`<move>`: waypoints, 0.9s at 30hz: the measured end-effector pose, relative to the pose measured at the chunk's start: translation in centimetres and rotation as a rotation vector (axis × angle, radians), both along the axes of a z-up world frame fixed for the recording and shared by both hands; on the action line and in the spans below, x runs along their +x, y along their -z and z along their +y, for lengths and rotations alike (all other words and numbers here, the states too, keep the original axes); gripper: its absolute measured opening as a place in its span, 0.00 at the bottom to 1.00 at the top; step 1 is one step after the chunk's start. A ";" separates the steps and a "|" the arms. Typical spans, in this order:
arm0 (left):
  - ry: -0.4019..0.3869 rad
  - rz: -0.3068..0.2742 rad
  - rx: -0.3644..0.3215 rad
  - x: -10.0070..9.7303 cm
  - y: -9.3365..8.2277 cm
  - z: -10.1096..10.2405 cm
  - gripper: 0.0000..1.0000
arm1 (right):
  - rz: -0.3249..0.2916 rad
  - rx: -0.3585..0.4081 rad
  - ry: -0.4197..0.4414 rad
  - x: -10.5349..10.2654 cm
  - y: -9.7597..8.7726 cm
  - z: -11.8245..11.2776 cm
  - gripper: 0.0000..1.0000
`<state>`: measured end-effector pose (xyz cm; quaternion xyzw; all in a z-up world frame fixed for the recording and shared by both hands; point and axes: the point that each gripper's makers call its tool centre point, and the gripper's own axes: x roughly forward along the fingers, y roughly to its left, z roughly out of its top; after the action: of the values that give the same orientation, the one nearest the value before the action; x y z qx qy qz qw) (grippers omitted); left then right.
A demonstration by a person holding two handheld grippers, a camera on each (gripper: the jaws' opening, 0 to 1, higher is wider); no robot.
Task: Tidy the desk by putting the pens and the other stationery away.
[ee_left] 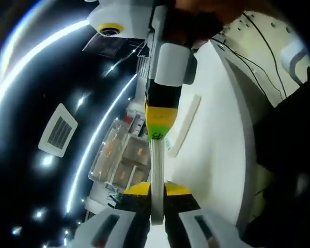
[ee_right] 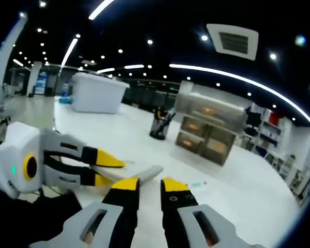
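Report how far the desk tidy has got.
Done: a black pen holder on the white desk already has pens standing in it. In hand: the left tool is shut on a slim whitish pen-like item, whose other end sits at the right tool. Left: a small item lies on the desk by the drawer unit.

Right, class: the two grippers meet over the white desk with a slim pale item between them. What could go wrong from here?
1. The left gripper pinches the pale stick near one end only, so it could swivel or slip.
2. The right gripper has open jaws, and the stick's free end lies by one jaw tip, not clearly between them. Closing may knock it away.
3. The pen cup stands far across the desk and already holds pens, so a drop on the way seems possible.
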<state>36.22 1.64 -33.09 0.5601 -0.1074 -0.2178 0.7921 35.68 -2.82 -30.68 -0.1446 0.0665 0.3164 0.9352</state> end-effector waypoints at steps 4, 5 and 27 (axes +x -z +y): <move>-0.026 -0.005 0.034 0.5 0.2 0.4 0.08 | -0.011 0.033 -0.002 -0.6 -0.6 -0.3 0.13; -0.030 -0.001 0.031 0.6 0.2 0.7 0.08 | -0.015 0.038 0.000 -0.7 -0.8 -0.5 0.13; 0.010 -0.159 0.083 1.7 -8.3 1.6 0.08 | 0.018 0.068 0.026 -1.7 0.7 -2.6 0.17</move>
<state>37.91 3.25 -24.77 0.6073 -0.1636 -0.1810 0.7561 33.93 -5.40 -31.37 -0.1089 0.0658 0.3077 0.9429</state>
